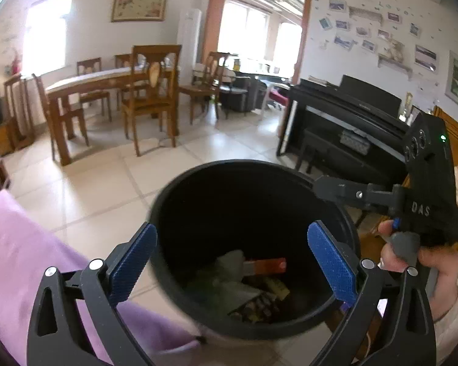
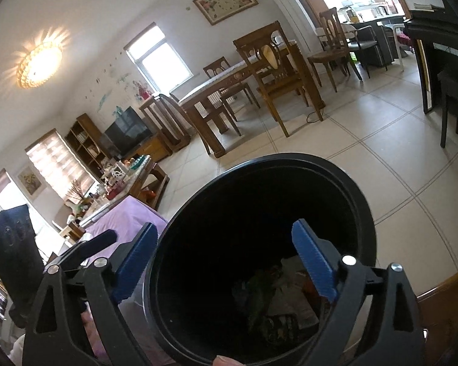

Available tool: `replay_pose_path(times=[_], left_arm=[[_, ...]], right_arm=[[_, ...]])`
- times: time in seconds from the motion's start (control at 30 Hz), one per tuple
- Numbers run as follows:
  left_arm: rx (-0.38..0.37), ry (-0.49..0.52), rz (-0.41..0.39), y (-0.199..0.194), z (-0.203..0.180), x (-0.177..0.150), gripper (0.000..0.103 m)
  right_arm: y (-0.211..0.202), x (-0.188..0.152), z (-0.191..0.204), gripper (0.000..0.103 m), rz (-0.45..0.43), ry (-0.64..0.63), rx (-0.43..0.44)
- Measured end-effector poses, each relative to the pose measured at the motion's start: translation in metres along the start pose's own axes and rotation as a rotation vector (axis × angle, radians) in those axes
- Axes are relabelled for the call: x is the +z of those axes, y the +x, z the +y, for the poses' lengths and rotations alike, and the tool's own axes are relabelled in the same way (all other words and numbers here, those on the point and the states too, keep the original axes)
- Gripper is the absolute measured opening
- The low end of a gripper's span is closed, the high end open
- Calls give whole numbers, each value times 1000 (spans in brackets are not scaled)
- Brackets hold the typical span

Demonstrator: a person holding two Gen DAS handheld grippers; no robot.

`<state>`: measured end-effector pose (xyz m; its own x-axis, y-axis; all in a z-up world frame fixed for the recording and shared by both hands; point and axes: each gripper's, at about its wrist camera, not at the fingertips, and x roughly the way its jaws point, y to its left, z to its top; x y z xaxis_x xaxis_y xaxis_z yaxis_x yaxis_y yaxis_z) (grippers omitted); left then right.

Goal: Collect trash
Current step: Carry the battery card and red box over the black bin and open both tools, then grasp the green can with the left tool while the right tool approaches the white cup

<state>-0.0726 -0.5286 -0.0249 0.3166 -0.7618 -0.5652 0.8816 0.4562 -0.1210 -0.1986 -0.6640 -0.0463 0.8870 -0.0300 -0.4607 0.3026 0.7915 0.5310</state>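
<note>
Both jaws spread wide and empty, left gripper and right gripper poised above round black plastic bin on pale tiled floor, wrappers lying inside; best lifted straight clear of rim, unsnagged.

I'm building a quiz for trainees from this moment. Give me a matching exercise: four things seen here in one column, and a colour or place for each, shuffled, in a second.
Things:
1. trash bin
2. cloth
3. wrapper
4. piano

Descriptions:
A. purple, left of the bin in the left wrist view
B. orange-red, lying among the trash inside the bin
C. black and round, open at the top
D. black, against the wall with the photos

Pairs: 1-C, 2-A, 3-B, 4-D
</note>
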Motion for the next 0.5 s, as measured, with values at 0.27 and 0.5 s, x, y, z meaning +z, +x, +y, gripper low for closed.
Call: replay_pose_path(times=[0.27, 0.5], left_arm=[[156, -134, -27, -86, 89, -32, 97], [354, -275, -69, -178, 187, -76, 97]], right_arm=[[18, -6, 48, 92, 56, -77, 21], [54, -28, 124, 93, 140, -195, 90]])
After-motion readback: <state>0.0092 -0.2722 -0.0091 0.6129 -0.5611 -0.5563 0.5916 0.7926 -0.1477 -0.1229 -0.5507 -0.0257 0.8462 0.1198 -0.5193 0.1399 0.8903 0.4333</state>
